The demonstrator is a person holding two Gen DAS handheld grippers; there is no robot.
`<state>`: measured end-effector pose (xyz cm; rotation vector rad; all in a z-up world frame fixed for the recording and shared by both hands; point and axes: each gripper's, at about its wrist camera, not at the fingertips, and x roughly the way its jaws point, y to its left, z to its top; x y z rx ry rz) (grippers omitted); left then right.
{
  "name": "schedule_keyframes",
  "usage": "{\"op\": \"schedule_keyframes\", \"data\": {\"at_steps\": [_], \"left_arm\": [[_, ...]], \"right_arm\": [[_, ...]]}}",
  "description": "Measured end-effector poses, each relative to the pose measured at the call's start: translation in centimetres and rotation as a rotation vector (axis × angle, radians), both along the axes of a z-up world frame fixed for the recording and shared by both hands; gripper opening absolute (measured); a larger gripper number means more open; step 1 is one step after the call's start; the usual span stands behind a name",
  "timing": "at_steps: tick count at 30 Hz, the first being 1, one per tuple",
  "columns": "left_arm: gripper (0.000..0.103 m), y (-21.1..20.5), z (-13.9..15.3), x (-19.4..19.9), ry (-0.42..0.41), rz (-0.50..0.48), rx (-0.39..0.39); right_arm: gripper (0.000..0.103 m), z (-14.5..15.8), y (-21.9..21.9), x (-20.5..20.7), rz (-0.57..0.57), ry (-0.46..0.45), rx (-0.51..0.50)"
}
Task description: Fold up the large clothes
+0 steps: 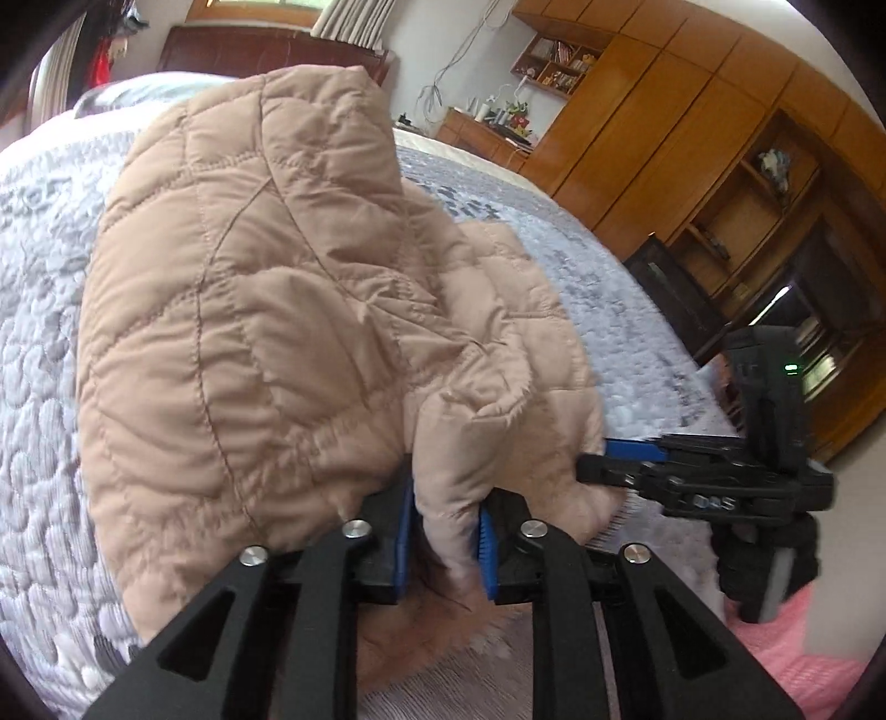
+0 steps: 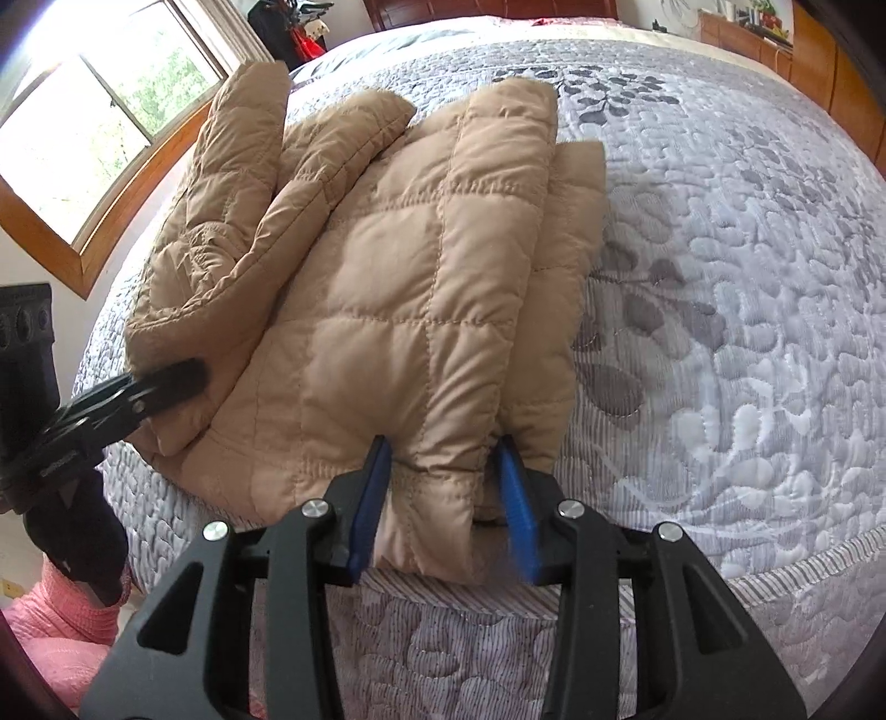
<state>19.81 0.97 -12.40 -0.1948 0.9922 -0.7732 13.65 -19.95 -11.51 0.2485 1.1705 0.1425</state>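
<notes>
A tan quilted puffer jacket (image 2: 376,266) lies partly folded on the grey-white bedspread (image 2: 720,277), near the bed's front edge. My left gripper (image 1: 443,531) is shut on a bunched fold of the jacket (image 1: 249,310) at its left front edge; it also shows in the right wrist view (image 2: 166,382). My right gripper (image 2: 443,498) is shut on the jacket's front hem, blue pads pressing both sides of a thick fold. The right gripper also shows in the left wrist view (image 1: 626,459), its fingertips buried in the fabric.
Wooden cabinets and shelves (image 1: 720,166) stand beyond the bed's far side. A window (image 2: 83,133) is on the left. A pink cloth (image 2: 50,626) lies on the floor by the bed's corner. A dark wooden headboard (image 1: 266,50) is at the far end.
</notes>
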Motion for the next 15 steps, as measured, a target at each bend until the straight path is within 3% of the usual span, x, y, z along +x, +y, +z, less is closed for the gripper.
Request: {"op": "schedule_keyframes", "data": {"at_steps": [6,7,9,12,15], "left_arm": [[0.042,5.6,3.7,-1.7,0.026,0.059,-0.133],[0.042,6.4,4.3,-1.6,0.01,0.099,-0.113],[0.042,7.9,5.1,-0.9,-0.011,0.196,-0.03],[0.042,9.4,4.8,1.2,0.009,0.325,0.098],[0.041,9.8,3.9,2.8,0.036,0.346,0.143]], "right_arm": [[0.051,4.7,-0.1,0.1,-0.014,-0.075,-0.03],[0.055,5.4,0.0,0.2,-0.007,-0.087,-0.026],[0.075,7.2,0.8,1.0,0.025,-0.098,0.009],[0.086,8.1,2.3,3.1,0.067,-0.054,0.1],[0.087,7.5,3.8,6.0,0.083,0.039,0.185]]}}
